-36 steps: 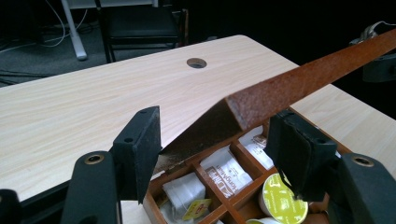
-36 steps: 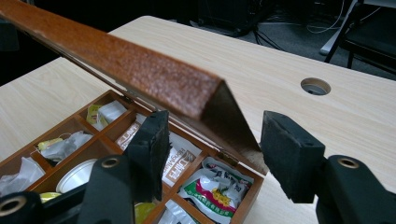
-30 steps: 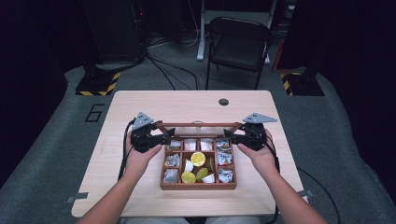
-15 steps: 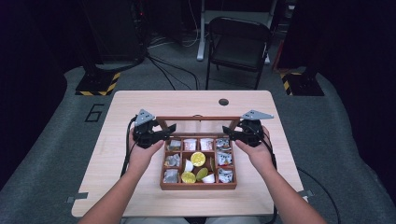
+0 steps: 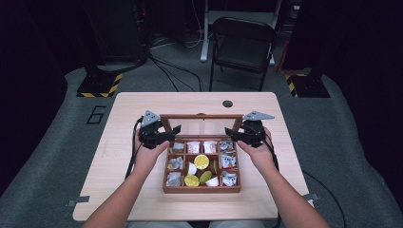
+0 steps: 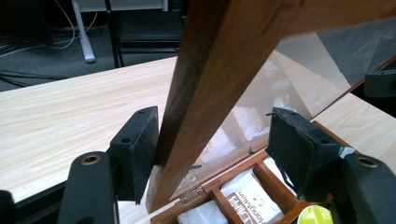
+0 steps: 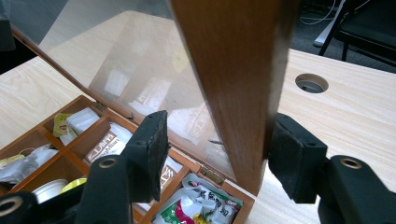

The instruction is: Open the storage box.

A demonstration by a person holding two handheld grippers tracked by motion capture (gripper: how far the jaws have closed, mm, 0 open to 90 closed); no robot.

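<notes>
The brown wooden compartment box [image 5: 201, 185] sat on the pale wooden table [image 5: 119, 190], and its glass-paned wooden-framed lid [image 5: 201, 116] stood raised on its hinges at the far edge of the box, between the two grippers.

The left gripper [image 5: 164, 135] was at the lid's left frame post. In the left gripper view its jaws stood apart with that post [image 6: 205, 84] between them: the left pad [image 6: 142, 149] lay against or just beside the wood, while the right pad [image 6: 292, 144] stood well clear of it in front of the glass, so the claw was released, not clenched.

The right gripper [image 5: 237, 133] was at the lid's right frame post. In the right gripper view the post [image 7: 233, 70] rose between the jaws, the right pad [image 7: 289, 156] touching or just beside its outer face, the left pad [image 7: 152, 142] apart from it before the glass; this claw was also released.

Below both claws lay the compartments with white paper sachets [image 7: 109, 140], a green-and-white foil packet [image 7: 201, 205] and yellow-lidded cups [image 5: 201, 161].
</notes>
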